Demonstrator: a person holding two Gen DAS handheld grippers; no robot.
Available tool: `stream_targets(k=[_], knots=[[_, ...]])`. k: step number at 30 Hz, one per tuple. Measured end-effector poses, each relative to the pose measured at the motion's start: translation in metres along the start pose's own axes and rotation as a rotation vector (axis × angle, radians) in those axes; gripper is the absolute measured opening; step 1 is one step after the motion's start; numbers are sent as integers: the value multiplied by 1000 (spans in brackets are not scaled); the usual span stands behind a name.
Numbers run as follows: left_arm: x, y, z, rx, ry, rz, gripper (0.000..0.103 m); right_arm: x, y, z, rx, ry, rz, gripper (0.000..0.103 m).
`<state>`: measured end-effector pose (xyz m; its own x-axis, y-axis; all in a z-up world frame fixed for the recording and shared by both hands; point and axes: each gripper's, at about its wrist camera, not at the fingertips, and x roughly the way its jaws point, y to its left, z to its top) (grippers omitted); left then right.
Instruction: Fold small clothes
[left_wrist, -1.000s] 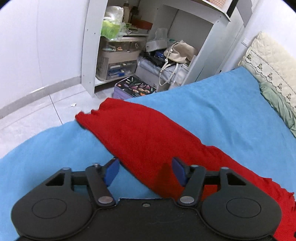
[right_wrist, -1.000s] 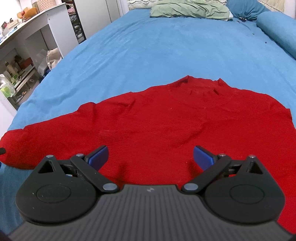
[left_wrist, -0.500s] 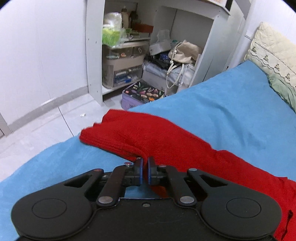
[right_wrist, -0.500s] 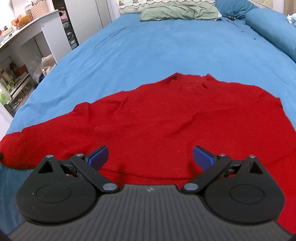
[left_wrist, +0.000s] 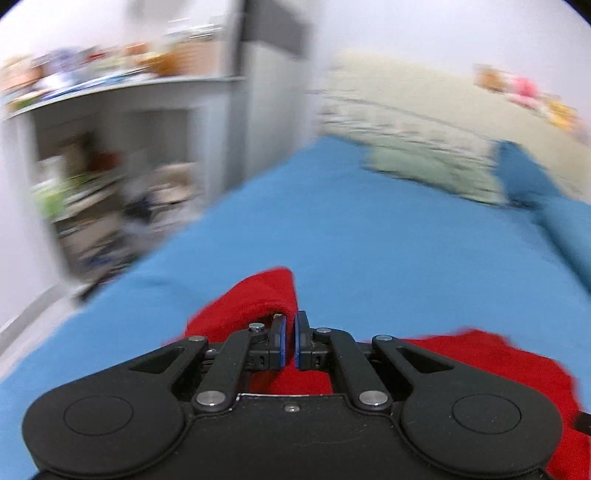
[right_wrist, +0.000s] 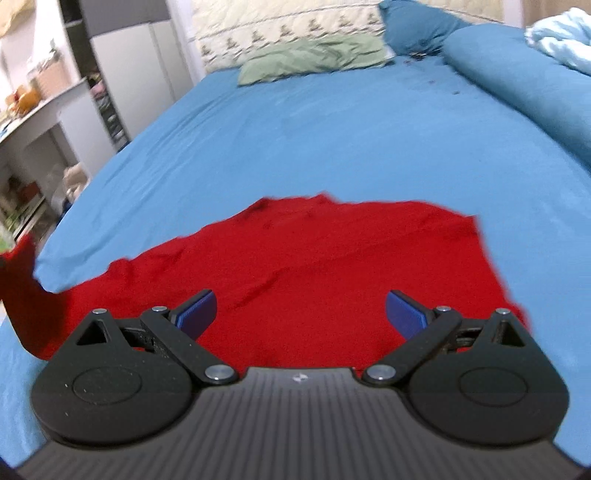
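Observation:
A red knitted garment (right_wrist: 325, 266) lies spread on the blue bed sheet (right_wrist: 332, 129). My left gripper (left_wrist: 290, 325) is shut on the garment's sleeve (left_wrist: 258, 299), which drapes over the fingertips, raised off the bed. That lifted sleeve (right_wrist: 18, 280) shows at the left edge of the right wrist view. My right gripper (right_wrist: 299, 312) is open above the garment's near edge, with nothing pinched between its blue pads (right_wrist: 195, 310). The left wrist view is blurred by motion.
A green pillow (right_wrist: 314, 57) and a cream quilted headboard (right_wrist: 280, 29) lie at the far end of the bed. A blue bolster (right_wrist: 524, 74) runs along the right side. White shelves with clutter (left_wrist: 110, 177) stand left of the bed.
My left gripper closed on the red sleeve, then lifted it and swung it towards the garment's body, rolling as it went. My right gripper stayed open and shifted over the garment.

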<state>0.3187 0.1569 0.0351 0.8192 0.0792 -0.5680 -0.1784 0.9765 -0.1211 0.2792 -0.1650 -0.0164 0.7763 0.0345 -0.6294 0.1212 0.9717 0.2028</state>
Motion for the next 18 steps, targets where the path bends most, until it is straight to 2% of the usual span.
stream_targets(k=[3, 6, 9, 14, 15, 17, 18], knots=[[7, -79, -14, 62, 33, -172, 4, -9, -36, 6, 15, -12, -32, 103], [28, -146, -51, 137, 100, -280, 4, -13, -69, 6, 13, -8, -69, 103], [55, -191, -95, 200, 165, -311, 4, -12, -98, -4, 5, 6, -93, 103], [88, -220, -140, 279, 252, -290, 5, -2, -120, -17, -6, 54, -69, 103], [88, -221, -143, 292, 250, -293, 8, 1, -122, -17, -11, 64, -53, 103], [84, -217, -140, 306, 248, -310, 28, 3, -119, -15, -21, 70, -24, 103], [81, -214, -136, 303, 257, -322, 53, 3, -117, -11, -28, 70, -4, 103]])
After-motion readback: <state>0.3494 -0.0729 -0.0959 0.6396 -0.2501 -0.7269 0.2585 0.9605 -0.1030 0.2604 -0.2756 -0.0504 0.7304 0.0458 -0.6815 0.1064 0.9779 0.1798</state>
